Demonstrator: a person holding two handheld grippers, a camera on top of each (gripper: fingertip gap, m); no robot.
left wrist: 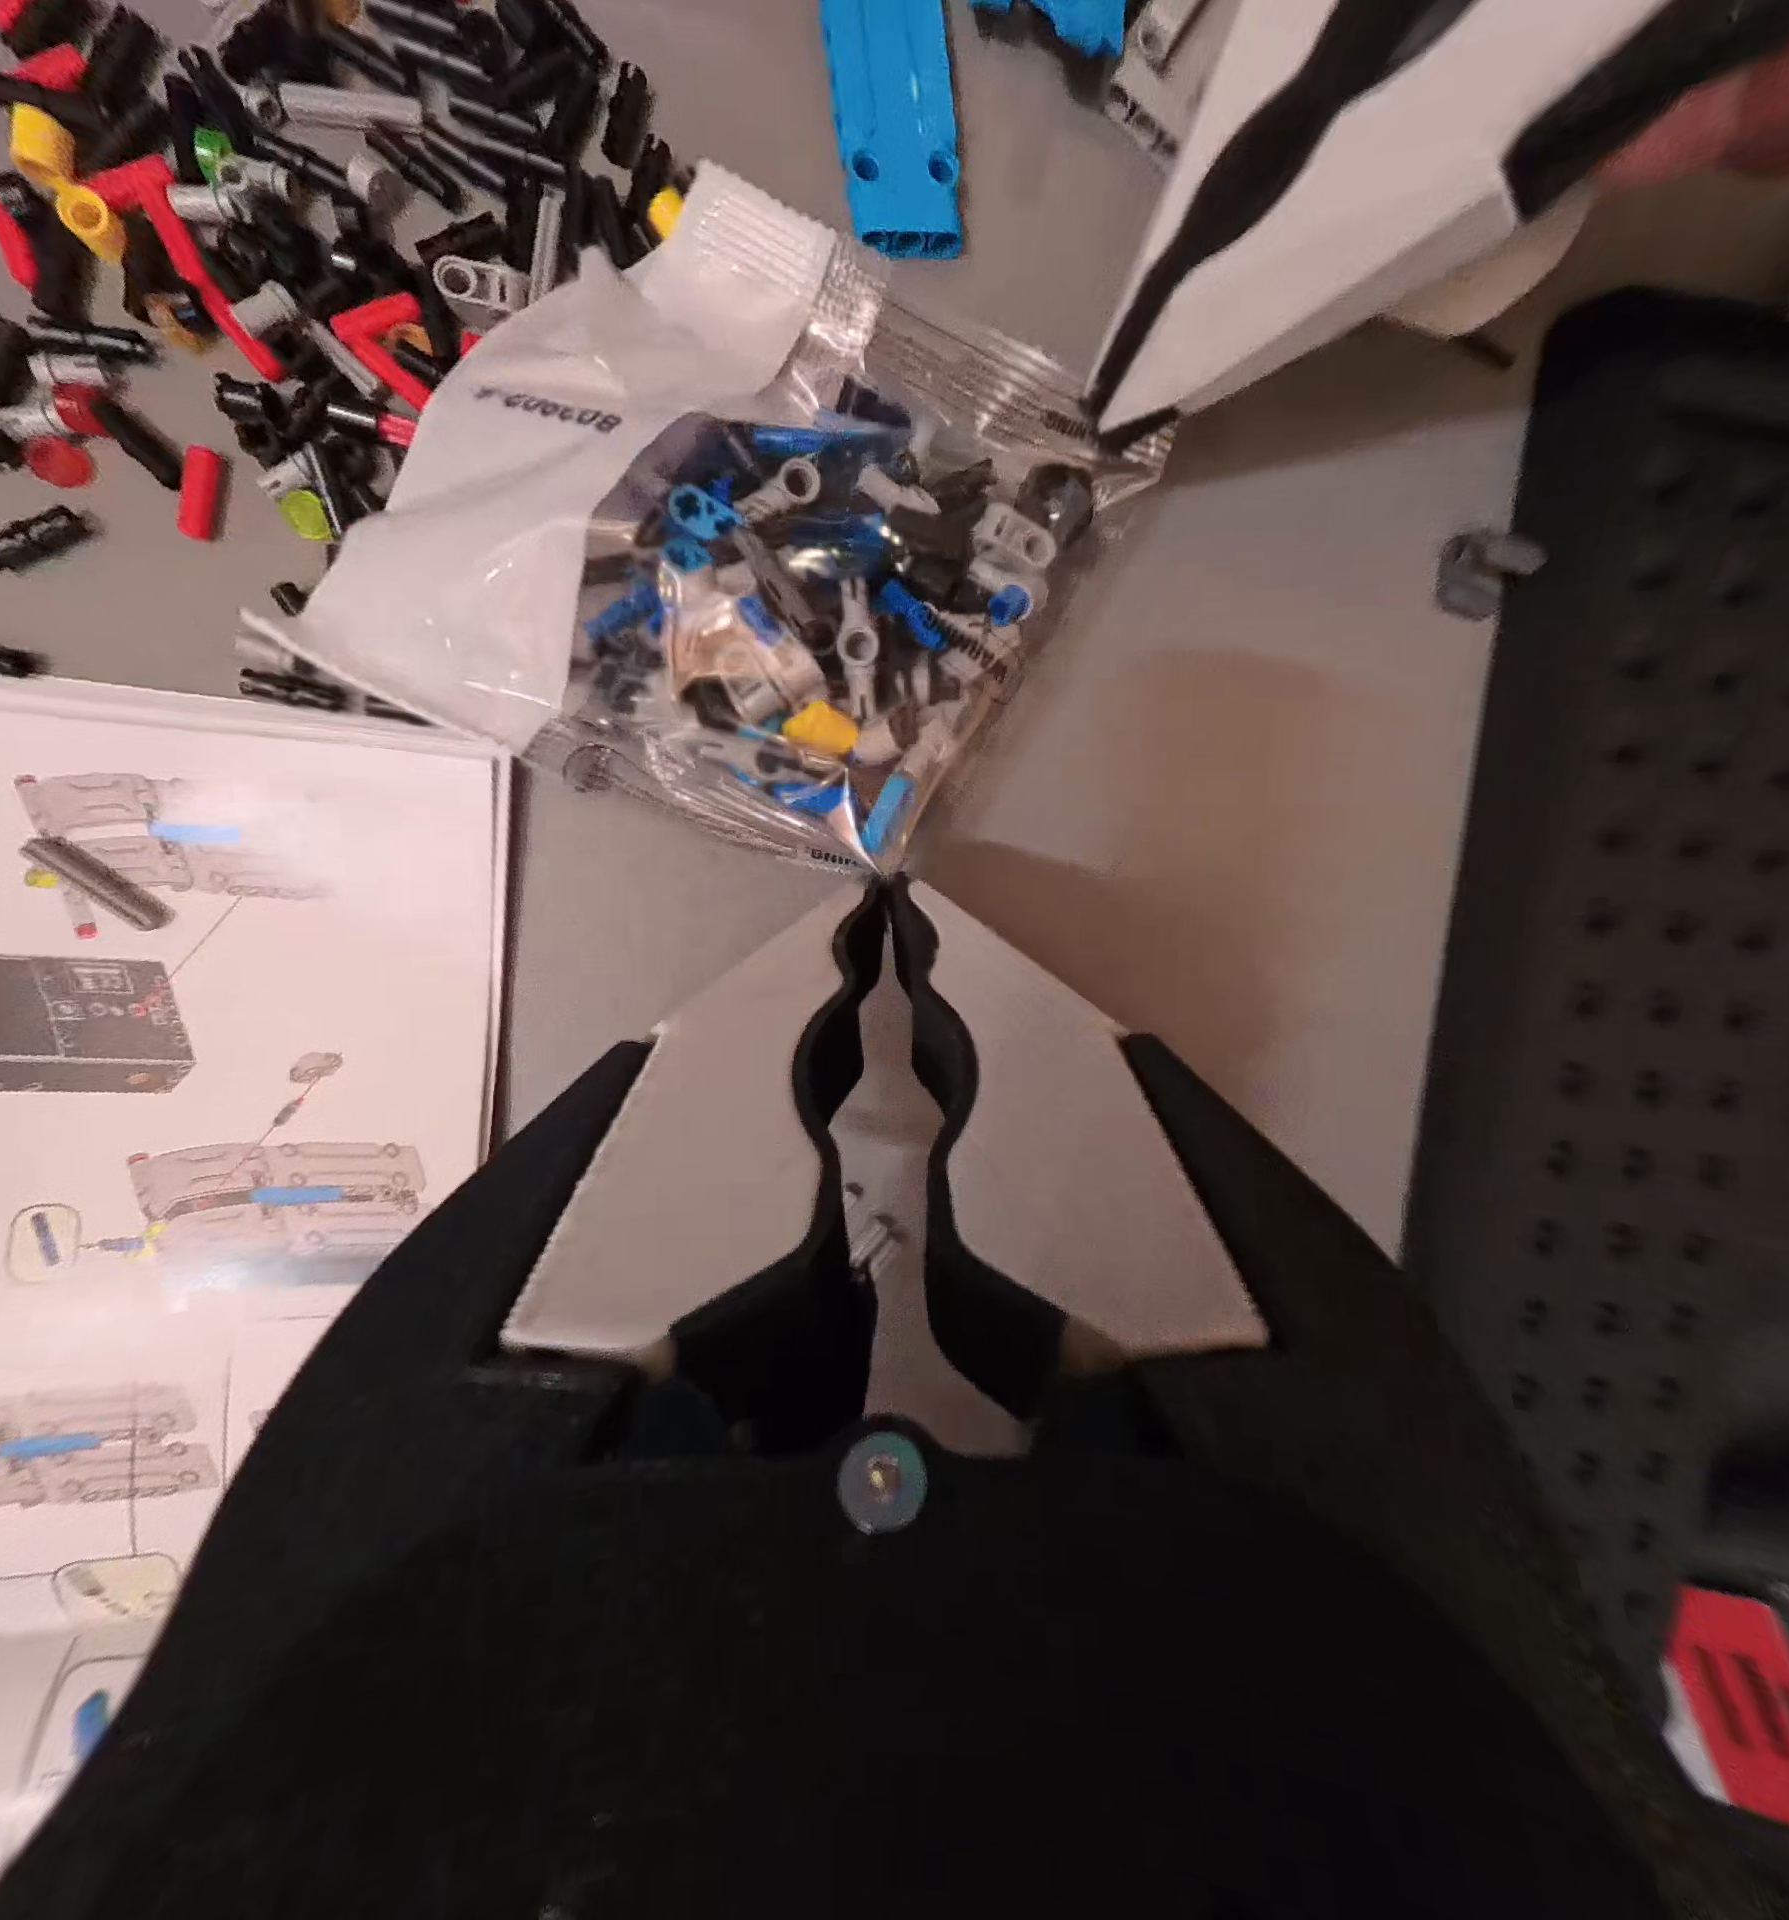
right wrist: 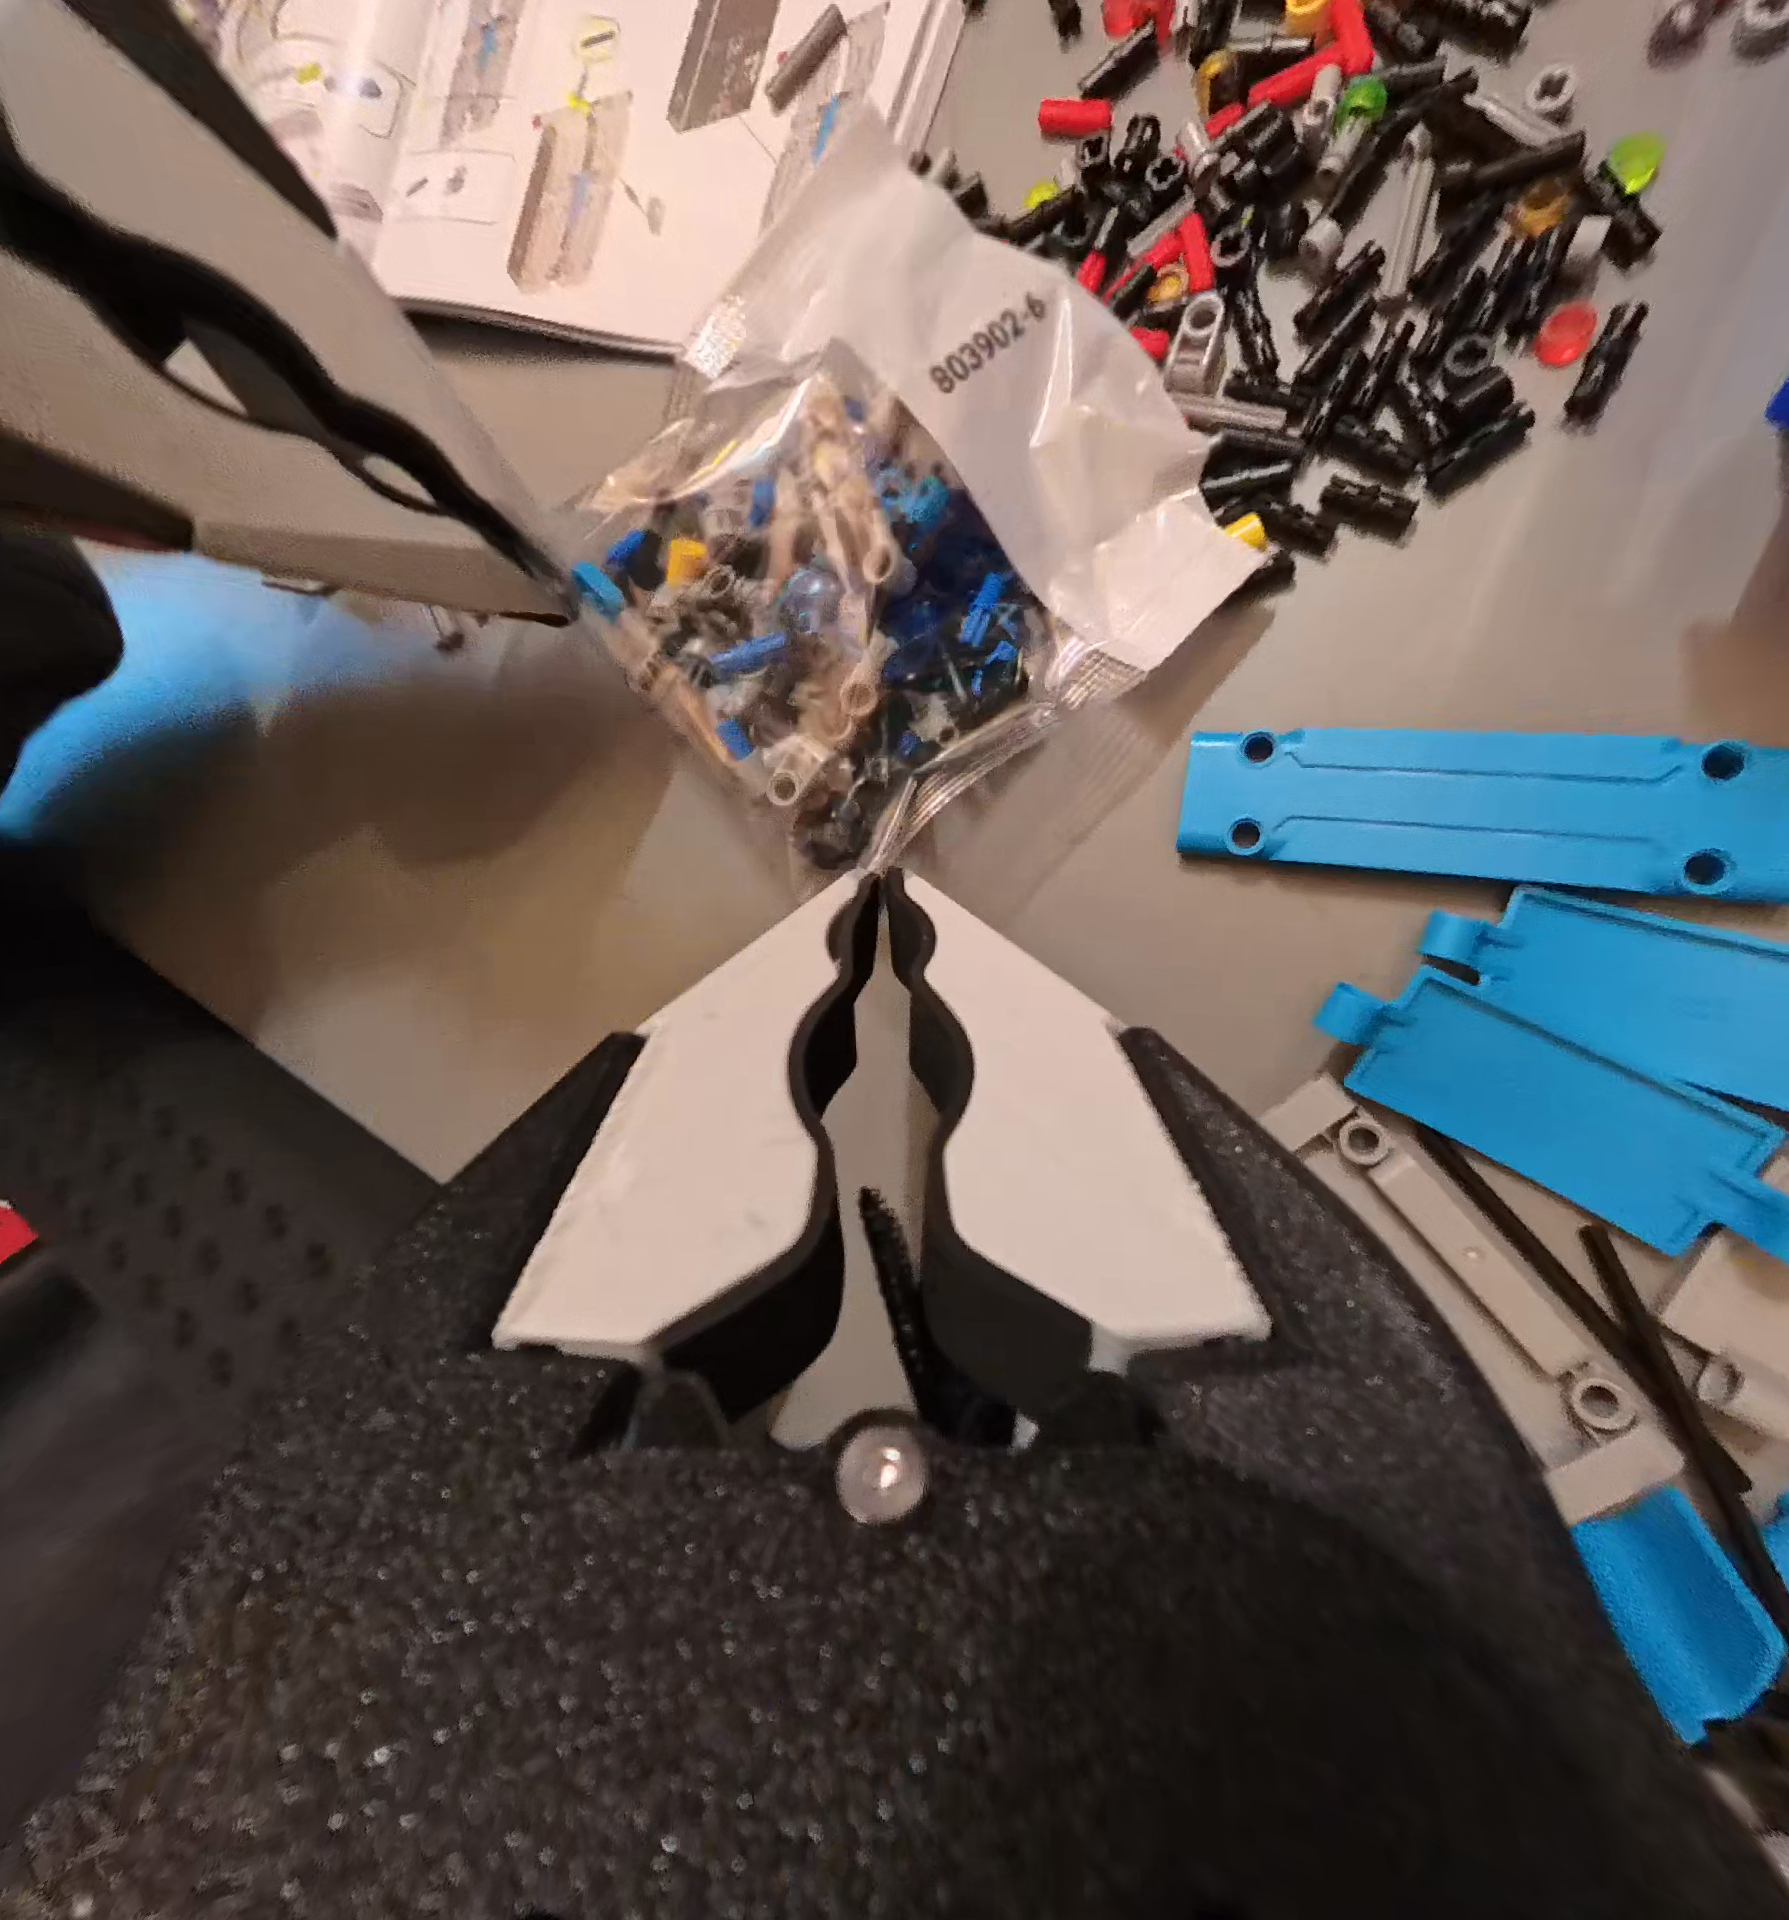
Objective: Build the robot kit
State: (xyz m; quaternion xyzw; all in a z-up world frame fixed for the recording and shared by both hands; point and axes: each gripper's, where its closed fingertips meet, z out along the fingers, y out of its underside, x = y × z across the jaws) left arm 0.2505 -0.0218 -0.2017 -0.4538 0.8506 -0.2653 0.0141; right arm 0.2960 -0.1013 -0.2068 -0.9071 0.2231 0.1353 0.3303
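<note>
A clear plastic bag (left wrist: 765, 582) full of small blue, grey and black building pieces hangs above the grey table. My left gripper (left wrist: 885, 888) is shut on one lower corner of the bag. My right gripper (right wrist: 882, 881) is shut on another corner of the same bag (right wrist: 848, 582). In the left wrist view the right gripper (left wrist: 1139, 421) pinches the bag's far corner. In the right wrist view the left gripper (right wrist: 557, 587) pinches the bag's left corner. The bag's white printed top flap (right wrist: 1035, 416) is folded over.
A pile of loose black, red and yellow pieces (left wrist: 246, 239) lies behind the bag. An open instruction booklet (left wrist: 194, 1091) lies at the left. Blue panels (right wrist: 1503, 810) and grey beams (right wrist: 1472, 1299) lie at the right. A black perforated object (left wrist: 1648, 935) stands at the table's edge. One gripper's finger ends stand about 10 cm off the other's. From either gripper's tips it is about 20 cm to the black perforated object (left wrist: 1648, 935).
</note>
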